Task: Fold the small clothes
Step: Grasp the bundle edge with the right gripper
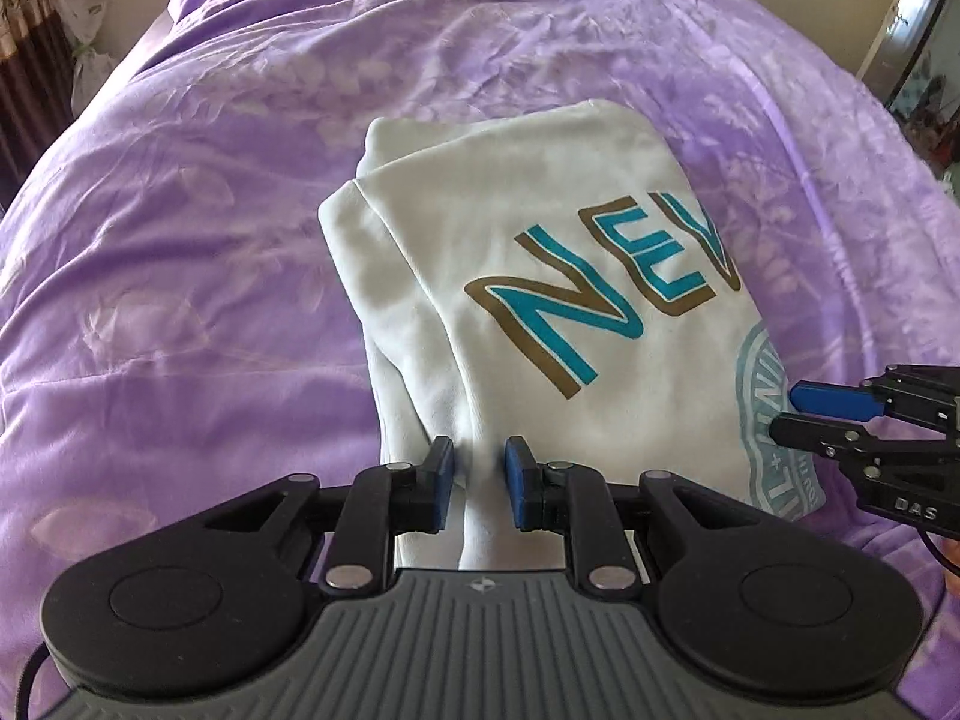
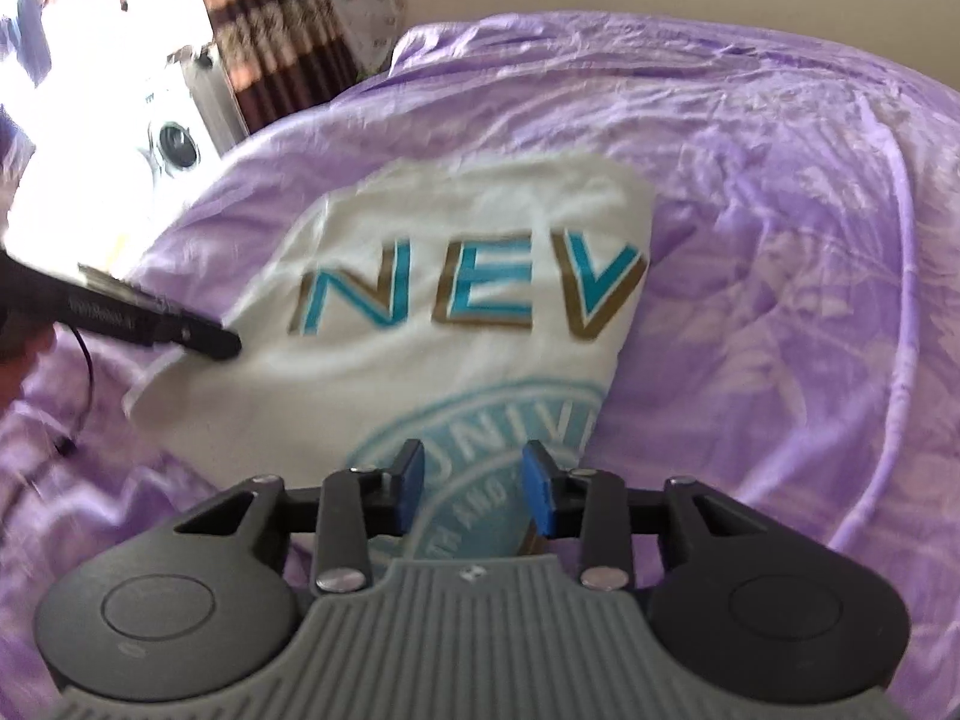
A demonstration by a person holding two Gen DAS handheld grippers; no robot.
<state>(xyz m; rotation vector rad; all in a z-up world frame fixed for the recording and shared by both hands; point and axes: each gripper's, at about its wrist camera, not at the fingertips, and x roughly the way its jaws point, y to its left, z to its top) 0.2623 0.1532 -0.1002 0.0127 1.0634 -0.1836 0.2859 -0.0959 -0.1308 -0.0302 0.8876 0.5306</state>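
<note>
Purple, satin-like bedding [image 1: 210, 240] with a pale leaf pattern covers the whole work surface and is creased throughout. At the far left of the left wrist view, a brown striped curtain [image 1: 24, 42] hangs beyond the bed's edge.

The left gripper [image 1: 479, 489] sits at the near left edge of the white T-shirt [image 1: 540, 192]. Its blue pads stand narrowly apart, and a raised ridge of white fabric is pinched between them; the cloth bunches up into the gap.

The T-shirt lies folded on the bedding, roughly central, with layered edges visible along its left side. Teal and gold letters reading "NEV" [image 1: 612, 288] run across the top layer, cut off at the right fold. A pale teal round seal [image 1: 774, 420] is printed on the near right portion.

The right gripper [image 2: 474, 489] is positioned over that seal at the shirt's near right edge. Its pads stand a moderate way apart with the printed cloth seen between them; whether they press on the fabric cannot be determined. In the left wrist view its fingers [image 1: 828, 399] appear side-on just beside the shirt's right edge.
</note>
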